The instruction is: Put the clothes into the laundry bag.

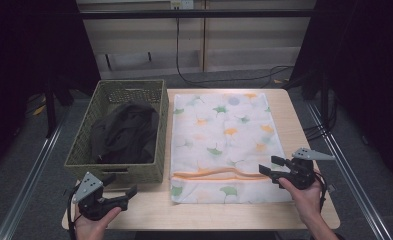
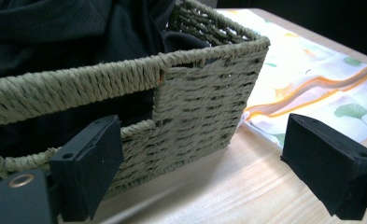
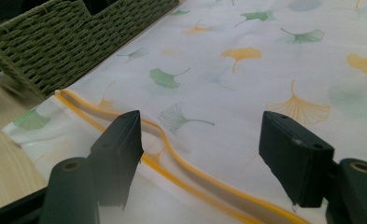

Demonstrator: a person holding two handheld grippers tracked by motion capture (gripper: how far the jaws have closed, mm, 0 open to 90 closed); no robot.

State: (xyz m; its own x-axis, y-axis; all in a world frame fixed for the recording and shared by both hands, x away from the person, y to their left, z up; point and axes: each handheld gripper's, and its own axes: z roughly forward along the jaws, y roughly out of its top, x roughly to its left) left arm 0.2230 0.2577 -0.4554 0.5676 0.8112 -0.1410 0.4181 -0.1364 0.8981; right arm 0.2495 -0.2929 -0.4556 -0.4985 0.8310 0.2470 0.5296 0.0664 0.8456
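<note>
The right tool (image 1: 273,169) has its two black jaws spread wide, with nothing between them. In the right gripper view the jaws stand just over the white mesh laundry bag printed with green and orange ginkgo leaves (image 3: 246,79). The bag's orange zipper band (image 3: 172,154) runs across the gap between the jaws, close under them. Whether the jaw tips touch the fabric cannot be told. In the high view this tool sits at the bag's near right corner, pointing left along the zipper band (image 1: 219,175).

The left tool (image 1: 121,192) also has its jaws apart and holds nothing. In the left gripper view the jaws stand above the light wooden desk (image 2: 218,186). The near end wall of the rectangular olive-green woven basket (image 2: 195,102) stands directly ahead of them, close but not gripped. A handle cut-out in that wall lies ahead of the jaw on the left side of that view. A dark crumpled garment (image 1: 124,132) fills the basket beyond the wall.

The laundry bag lies flat on the desk, to the right of the left tool. Its long edge runs just beside the basket (image 1: 156,130). Each tool is held in a person's hand.
</note>
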